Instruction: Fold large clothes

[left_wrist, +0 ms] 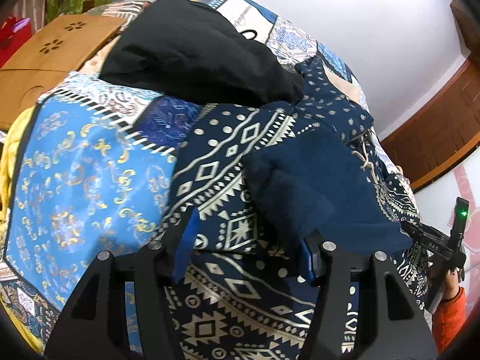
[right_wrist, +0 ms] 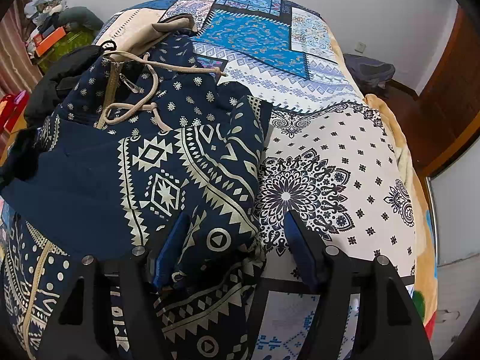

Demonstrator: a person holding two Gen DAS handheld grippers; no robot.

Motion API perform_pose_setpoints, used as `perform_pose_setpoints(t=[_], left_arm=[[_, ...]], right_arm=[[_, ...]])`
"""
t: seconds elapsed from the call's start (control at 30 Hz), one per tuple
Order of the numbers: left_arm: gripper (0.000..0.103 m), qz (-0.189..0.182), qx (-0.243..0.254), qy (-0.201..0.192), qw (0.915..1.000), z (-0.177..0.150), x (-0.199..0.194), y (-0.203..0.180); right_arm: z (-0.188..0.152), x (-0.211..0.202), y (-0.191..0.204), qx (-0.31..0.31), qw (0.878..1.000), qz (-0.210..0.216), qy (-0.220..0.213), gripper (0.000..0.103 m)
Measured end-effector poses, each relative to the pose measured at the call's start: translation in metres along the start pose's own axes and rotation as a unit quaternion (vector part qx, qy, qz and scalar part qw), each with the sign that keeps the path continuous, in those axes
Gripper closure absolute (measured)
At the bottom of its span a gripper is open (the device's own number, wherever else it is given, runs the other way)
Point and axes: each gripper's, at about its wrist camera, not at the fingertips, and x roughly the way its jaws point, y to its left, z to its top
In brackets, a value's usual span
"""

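Note:
A navy hoodie with a cream geometric print (left_wrist: 228, 162) (right_wrist: 186, 165) lies partly folded on the bed, its plain navy lining (left_wrist: 312, 180) turned up and its beige drawstrings (right_wrist: 144, 90) near the zip. My left gripper (left_wrist: 249, 240) is open low over the hoodie, and the lining drapes over its right finger (left_wrist: 309, 258). My right gripper (right_wrist: 234, 240) is open at the hoodie's right edge, with a fold of printed fabric lying between its fingers. The right gripper also shows in the left wrist view (left_wrist: 444, 246).
A patchwork blue and white bedspread (right_wrist: 330, 156) (left_wrist: 84, 174) covers the bed. A black garment (left_wrist: 198, 51) lies behind the hoodie. A wooden piece (left_wrist: 51, 51) stands to the left, a wooden door (left_wrist: 435, 132) to the right, and a dark bag (right_wrist: 369, 69) by the far wall.

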Motion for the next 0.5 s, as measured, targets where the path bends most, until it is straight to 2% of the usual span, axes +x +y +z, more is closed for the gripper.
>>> perform_pose_setpoints(t=[0.1,0.2,0.3,0.37,0.5], left_arm=[[0.044,0.026,0.011,-0.009,0.9996,-0.001,-0.006,0.002],[0.044,0.104,0.051,-0.02,0.9931,-0.001,-0.009,-0.001],[0.044,0.155,0.085,-0.008,0.9842,-0.004,-0.004,0.002],[0.044,0.171,0.097,0.003,0.9804,-0.005,-0.002,0.003],[0.044,0.173,0.112,-0.011,0.9786,0.0,-0.015,-0.002]], right_arm=[[0.0,0.0,0.0,-0.001,1.0,-0.001,0.0,0.041],[0.0,0.001,0.0,0.0,1.0,0.0,-0.001,0.041],[0.0,0.001,-0.001,0.004,1.0,0.002,-0.003,0.039],[0.0,0.0,0.0,0.004,1.0,0.001,-0.002,0.039],[0.004,-0.004,-0.001,0.003,1.0,0.004,0.009,0.039]])
